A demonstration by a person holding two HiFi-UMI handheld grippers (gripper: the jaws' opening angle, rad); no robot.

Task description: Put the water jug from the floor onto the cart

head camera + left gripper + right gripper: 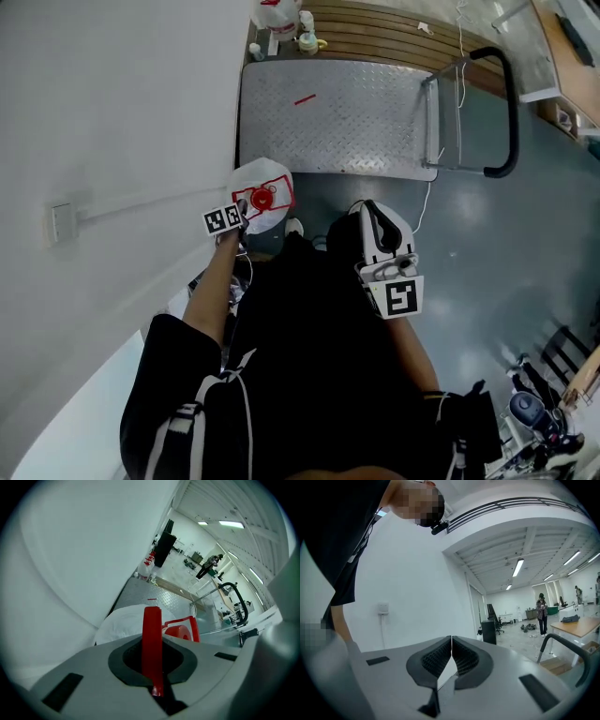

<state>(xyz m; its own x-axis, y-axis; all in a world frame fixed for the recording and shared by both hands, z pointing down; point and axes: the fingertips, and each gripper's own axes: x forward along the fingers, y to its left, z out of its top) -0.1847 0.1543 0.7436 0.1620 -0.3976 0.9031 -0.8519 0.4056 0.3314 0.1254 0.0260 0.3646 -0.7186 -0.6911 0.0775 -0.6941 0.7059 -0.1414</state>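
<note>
The water jug [265, 197] is white with a red cap and a red handle. It hangs near the floor by the wall, just in front of the cart's near edge. My left gripper [241, 214] is shut on the jug's red handle [152, 644], which runs up between its jaws, with the white jug body [126, 620] and red cap [180, 632] beyond. The cart [337, 117] is a grey checker-plate platform with a black push handle [506, 103] at its right end. My right gripper [372, 217] is shut and holds nothing, raised in front of my body and pointing toward the cart.
A white wall [112, 122] with a socket [63, 223] runs along the left. Bottles and another jug [281, 19] stand beyond the cart's far edge beside a wooden pallet [394, 28]. A desk [572, 37] is at top right. Clutter [534, 412] lies at bottom right.
</note>
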